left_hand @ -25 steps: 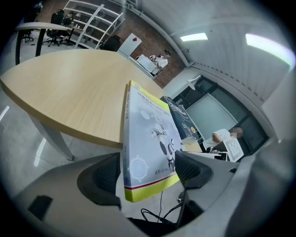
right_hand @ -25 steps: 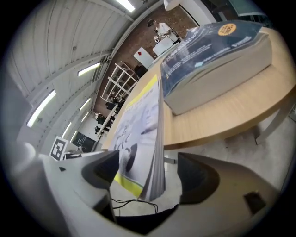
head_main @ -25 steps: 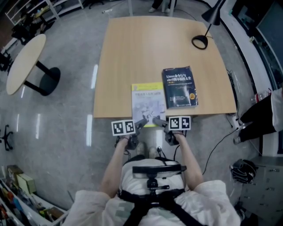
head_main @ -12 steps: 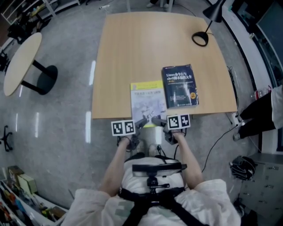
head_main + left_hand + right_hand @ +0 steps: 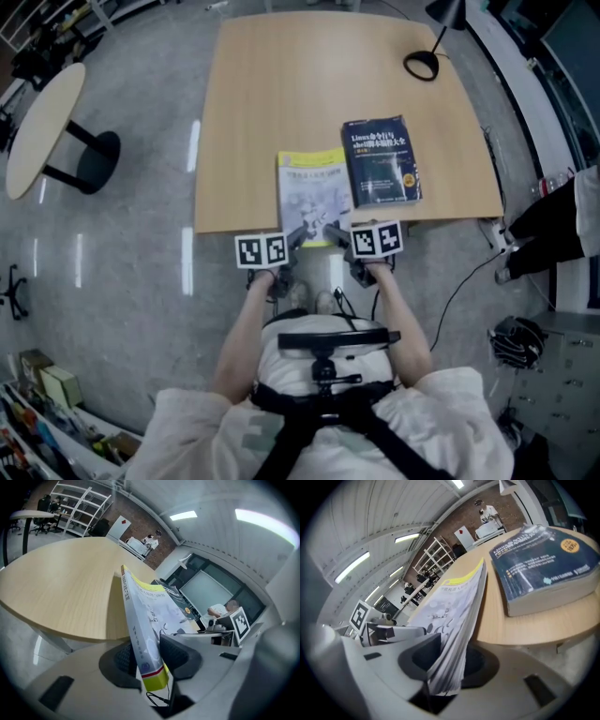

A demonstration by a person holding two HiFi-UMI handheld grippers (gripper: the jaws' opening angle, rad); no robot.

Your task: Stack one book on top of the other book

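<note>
A thin white book with a yellow top band (image 5: 314,194) lies at the table's near edge, with its near end sticking out over it. Both grippers hold that end. My left gripper (image 5: 298,238) has its jaws closing on the near left corner (image 5: 140,620), and the pads press on both covers. My right gripper (image 5: 336,234) is closing on the near right corner (image 5: 454,606) in the same way. The book's near end tilts up off the wood. A thick dark blue book (image 5: 381,161) lies flat just right of it, also visible in the right gripper view (image 5: 543,564).
The square wooden table (image 5: 281,84) carries a black lamp base (image 5: 421,66) at its far right corner. A small round table (image 5: 42,127) stands on the floor to the left. A person's dark legs (image 5: 562,225) are beside the table's right edge.
Both grippers have risen slightly at the table's edge, and their jaws have closed in on the white book's near end. The blue book has not moved.
</note>
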